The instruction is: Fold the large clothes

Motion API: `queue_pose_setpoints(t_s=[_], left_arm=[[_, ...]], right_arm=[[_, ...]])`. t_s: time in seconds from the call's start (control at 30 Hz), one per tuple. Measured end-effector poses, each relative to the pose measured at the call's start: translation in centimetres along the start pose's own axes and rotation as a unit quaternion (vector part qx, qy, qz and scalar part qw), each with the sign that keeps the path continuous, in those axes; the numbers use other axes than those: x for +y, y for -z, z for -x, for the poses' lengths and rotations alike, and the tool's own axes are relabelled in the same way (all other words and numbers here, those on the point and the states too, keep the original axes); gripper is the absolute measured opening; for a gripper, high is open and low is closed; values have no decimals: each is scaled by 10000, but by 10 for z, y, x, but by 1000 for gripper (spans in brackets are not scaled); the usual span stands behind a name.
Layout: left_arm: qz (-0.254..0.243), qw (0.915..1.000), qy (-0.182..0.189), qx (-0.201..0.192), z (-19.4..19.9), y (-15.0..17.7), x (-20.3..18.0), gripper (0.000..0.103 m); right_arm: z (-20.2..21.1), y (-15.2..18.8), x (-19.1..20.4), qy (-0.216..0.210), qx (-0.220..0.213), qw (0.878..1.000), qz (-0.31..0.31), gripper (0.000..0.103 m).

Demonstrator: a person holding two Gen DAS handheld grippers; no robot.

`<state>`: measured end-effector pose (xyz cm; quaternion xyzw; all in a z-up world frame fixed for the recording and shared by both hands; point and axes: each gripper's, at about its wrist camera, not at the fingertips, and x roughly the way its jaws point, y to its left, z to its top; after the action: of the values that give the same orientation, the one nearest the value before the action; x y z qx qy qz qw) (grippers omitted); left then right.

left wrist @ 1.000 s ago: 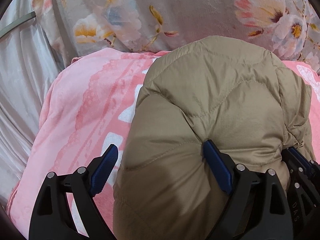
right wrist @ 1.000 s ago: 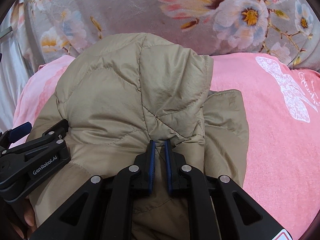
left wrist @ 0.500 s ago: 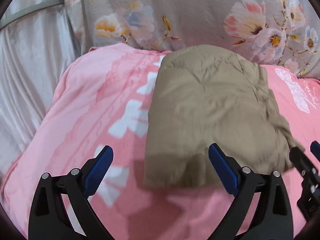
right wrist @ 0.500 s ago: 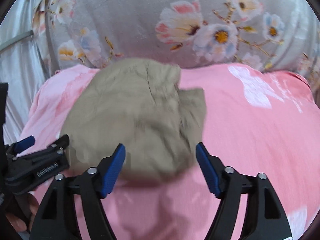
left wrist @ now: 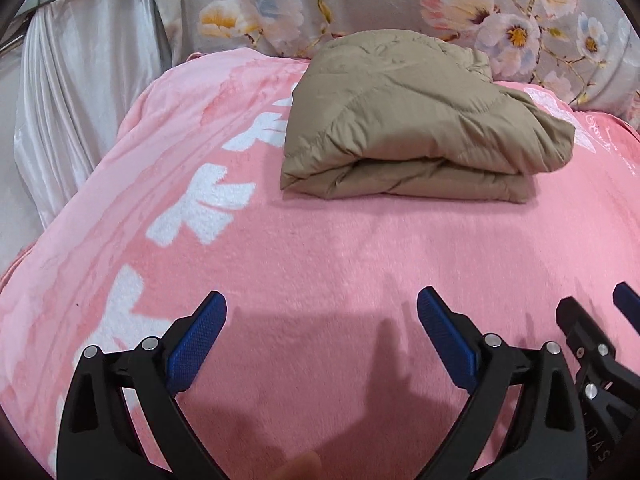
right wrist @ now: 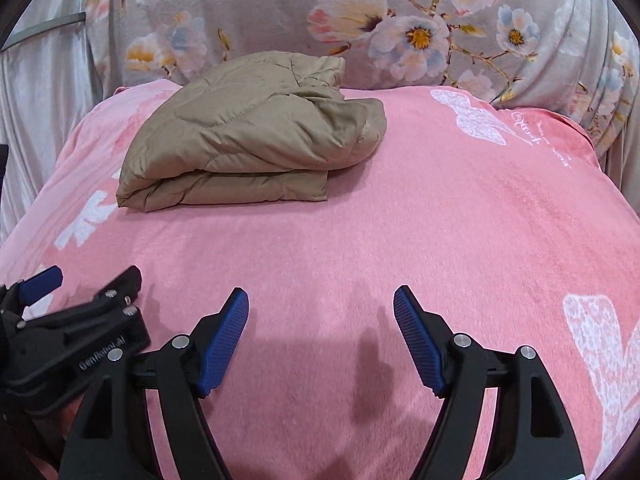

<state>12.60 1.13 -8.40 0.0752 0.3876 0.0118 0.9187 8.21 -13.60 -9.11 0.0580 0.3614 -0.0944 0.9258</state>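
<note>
A tan quilted jacket (left wrist: pixel 412 120) lies folded into a thick bundle at the far side of a pink blanket (left wrist: pixel 320 272); the right wrist view shows the jacket (right wrist: pixel 248 132) at upper left. My left gripper (left wrist: pixel 322 316) hangs open over bare blanket, well short of the jacket, nothing between its blue pads. My right gripper (right wrist: pixel 322 308) is likewise open and empty above the blanket (right wrist: pixel 400 240). Each gripper shows at the edge of the other's view: the right gripper (left wrist: pixel 592 320) at lower right, the left gripper (right wrist: pixel 84 284) at lower left.
A grey floral cover (right wrist: pixel 400 20) rises behind the blanket. Pale satin drapery (left wrist: pixel 80 100) with a metal bar hangs at the left. White butterfly prints (right wrist: pixel 476 120) mark the blanket.
The right gripper let go of the jacket and its jaws spread wide. Both grippers drew back from the folded jacket, which now lies far off on the blanket.
</note>
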Motion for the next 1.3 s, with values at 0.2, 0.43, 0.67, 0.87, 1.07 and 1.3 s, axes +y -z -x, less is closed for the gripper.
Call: queue_pose_setpoints(t_s=[0.2, 0.43, 0.67, 0.87, 1.07, 1.3], left_arm=[[111, 9999, 26, -15, -1, 5, 4, 94], [-15, 9999, -76, -136, 2, 7, -2, 94], [-39, 9997, -155, -201, 5, 7, -3, 94], [-97, 9995, -186, -248, 6, 8, -4, 94], [-113, 9994, -194, -269, 6, 8, -4, 94], [-182, 9991, -212, -311, 9, 8, -6, 94]], right_arm=[[-2, 4, -3, 34, 90, 9999, -68, 76], [-6, 5, -8, -43, 166, 9996, -207, 76], [-4, 7, -7, -16, 122, 9997, -187, 76], [-2, 6, -6, 45, 55, 9999, -116, 76], [0, 6, -2, 77, 17, 9999, -69, 76], [0, 6, -1, 97, -5, 9999, -62, 76]])
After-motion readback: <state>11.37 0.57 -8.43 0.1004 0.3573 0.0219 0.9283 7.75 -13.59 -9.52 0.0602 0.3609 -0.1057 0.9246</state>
